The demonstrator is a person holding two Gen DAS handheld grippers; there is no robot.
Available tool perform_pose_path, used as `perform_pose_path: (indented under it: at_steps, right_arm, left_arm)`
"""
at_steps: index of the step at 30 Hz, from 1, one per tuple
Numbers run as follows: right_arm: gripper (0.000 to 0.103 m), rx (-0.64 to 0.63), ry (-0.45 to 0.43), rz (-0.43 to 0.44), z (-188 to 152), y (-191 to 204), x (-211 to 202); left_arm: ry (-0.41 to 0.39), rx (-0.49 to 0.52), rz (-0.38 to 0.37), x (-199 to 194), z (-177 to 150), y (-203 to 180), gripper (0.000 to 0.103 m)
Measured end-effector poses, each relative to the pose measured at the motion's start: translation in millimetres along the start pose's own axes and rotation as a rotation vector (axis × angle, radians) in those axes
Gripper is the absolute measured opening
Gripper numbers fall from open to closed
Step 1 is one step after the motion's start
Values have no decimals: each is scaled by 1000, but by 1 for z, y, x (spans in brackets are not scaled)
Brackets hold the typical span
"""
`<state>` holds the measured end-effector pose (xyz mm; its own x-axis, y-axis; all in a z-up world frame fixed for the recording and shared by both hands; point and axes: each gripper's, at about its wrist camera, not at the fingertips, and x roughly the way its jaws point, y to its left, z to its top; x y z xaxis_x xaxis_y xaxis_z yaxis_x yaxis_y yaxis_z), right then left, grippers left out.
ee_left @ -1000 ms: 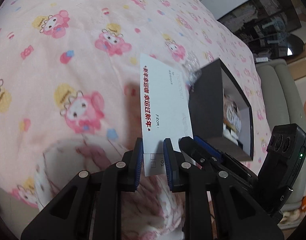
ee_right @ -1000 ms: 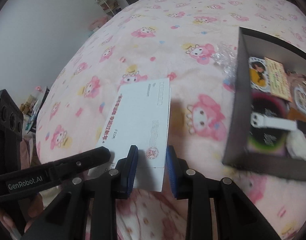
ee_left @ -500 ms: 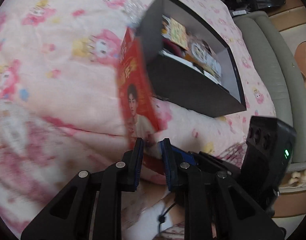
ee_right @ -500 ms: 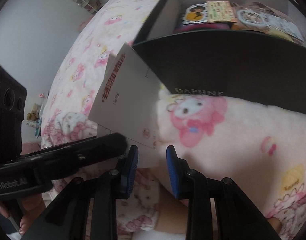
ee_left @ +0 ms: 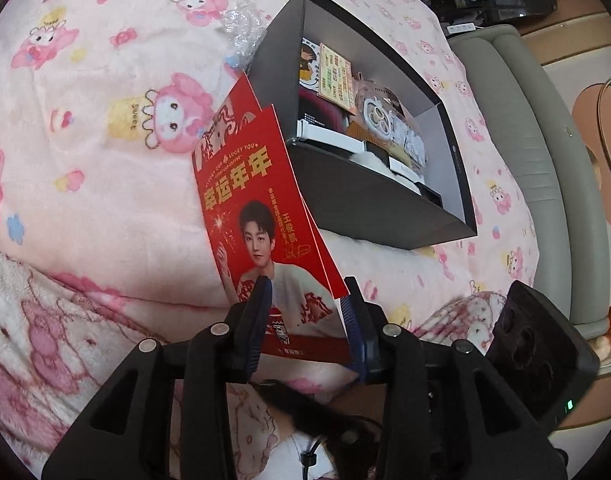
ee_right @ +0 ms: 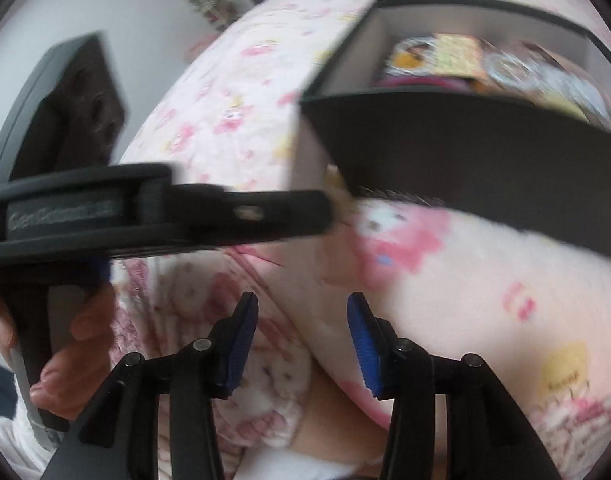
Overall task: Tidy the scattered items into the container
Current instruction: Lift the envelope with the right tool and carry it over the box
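Two overlapping red cards (ee_left: 261, 200) with a printed portrait lean against the near wall of the black box (ee_left: 365, 200) on the pink blanket. Their lower end sits between the jaws of my left gripper (ee_left: 305, 288), which are opening; the pads stand off the cards. In the blurred right wrist view my right gripper (ee_right: 302, 300) has its jaws opening with nothing between them, short of the box (ee_right: 465, 152). The cards' white back (ee_right: 305, 152) shows at the box's corner. The box holds several small items.
A scrap of bubble wrap (ee_left: 241, 20) lies by the box's far corner. A grey sofa (ee_left: 525, 120) runs past the bed's right edge. A hand (ee_right: 77, 340) holds the left gripper's body (ee_right: 145, 208) across the right view. Fuzzy patterned fabric (ee_left: 45, 340) fills the foreground.
Both grippers carried the cards to the box and both sets of jaws have widened. The cards turned red face toward the left camera and now lean on the box, clear of the right jaws.
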<state>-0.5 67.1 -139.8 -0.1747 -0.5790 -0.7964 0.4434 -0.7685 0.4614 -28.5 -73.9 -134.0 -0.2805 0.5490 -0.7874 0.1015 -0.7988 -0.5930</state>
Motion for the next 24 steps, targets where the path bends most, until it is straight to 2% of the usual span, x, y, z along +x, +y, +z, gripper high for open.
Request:
perform_pose_path:
  at_steps: [3, 4, 5, 7, 9, 11, 13, 17, 19, 24]
  right_arm:
    - [41, 7, -38, -21, 9, 0, 8]
    - [37, 24, -42, -39, 13, -4, 12]
    - [19, 44, -35, -72, 18, -11, 18]
    - [14, 58, -21, -97, 24, -16, 22]
    - [13, 68, -35, -79, 25, -19, 19]
    - [12, 74, -40, -88, 26, -20, 19]
    - [12, 77, -41, -92, 27, -20, 20]
    - [12, 122, -49, -89, 32, -31, 20]
    - [12, 147, -46, -79, 33, -36, 22]
    - [12, 163, -53, -79, 34, -38, 26]
  left_arm:
    - [-13, 19, 6, -5, 3, 2, 37]
    - [-30, 15, 8, -9, 5, 4, 38]
    - [-45, 5, 8, -13, 7, 8, 38]
    - [-88, -21, 7, -24, 12, 19, 39]
    - [-124, -53, 10, -32, 21, 33, 42]
    - [-149, -86, -23, -38, 30, 44, 48]
    - [-184, -110, -62, -44, 39, 51, 49]
    - [-262, -133, -87, -55, 50, 68, 51]
    - [-284, -153, -97, -56, 59, 80, 61]
    - [-363, -291, -198, -58, 80, 112, 60]
